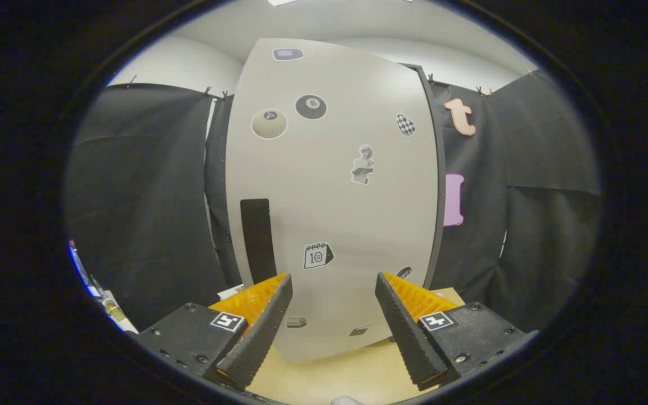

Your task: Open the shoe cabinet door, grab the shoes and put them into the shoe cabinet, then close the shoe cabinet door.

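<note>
The shoe cabinet (pixel 358 214) stands upright just ahead of my fingers, a tall pale grey box whose door faces me and looks closed. Several stickers dot the door. A black vertical handle strip (pixel 257 239) sits low on its left side, just beyond my left finger. My gripper (pixel 333 284) is open, its black ribbed fingers (pixel 265 326) with orange backs spread wide, nothing between them. No shoes are in sight.
The cabinet rests on a light wooden tabletop (pixel 329 377). Black cloth walls hang on both sides and behind. A few small items lie at the far left edge (pixel 104 304), low beside the cloth.
</note>
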Tool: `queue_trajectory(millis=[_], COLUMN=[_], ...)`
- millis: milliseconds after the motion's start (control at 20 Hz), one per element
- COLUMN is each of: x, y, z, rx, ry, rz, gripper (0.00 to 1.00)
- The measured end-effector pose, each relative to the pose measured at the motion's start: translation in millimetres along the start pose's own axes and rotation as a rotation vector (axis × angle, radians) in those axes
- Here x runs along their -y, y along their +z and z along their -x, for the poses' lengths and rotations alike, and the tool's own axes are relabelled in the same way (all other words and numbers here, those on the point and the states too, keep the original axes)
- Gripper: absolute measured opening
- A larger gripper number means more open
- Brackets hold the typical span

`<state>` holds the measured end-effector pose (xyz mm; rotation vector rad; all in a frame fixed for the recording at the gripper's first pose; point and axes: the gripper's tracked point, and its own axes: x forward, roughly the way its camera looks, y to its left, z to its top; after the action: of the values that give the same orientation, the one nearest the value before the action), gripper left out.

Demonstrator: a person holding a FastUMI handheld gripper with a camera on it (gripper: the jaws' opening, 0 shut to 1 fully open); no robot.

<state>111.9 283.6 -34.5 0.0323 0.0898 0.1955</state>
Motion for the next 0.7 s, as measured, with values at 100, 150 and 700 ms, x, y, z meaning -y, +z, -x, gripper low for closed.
queue_trajectory(millis=[100, 150, 700], x=[-4.1, -4.0, 59.3], y=[-2.0, -1.5, 37.6], z=[0.9, 2.6, 69.2], rx=[-0.003, -0.002, 0.064], ry=[0.007, 0.008, 0.002], rz=[0.004, 0.010, 0.018], gripper=[0.98, 0.98, 0.98])
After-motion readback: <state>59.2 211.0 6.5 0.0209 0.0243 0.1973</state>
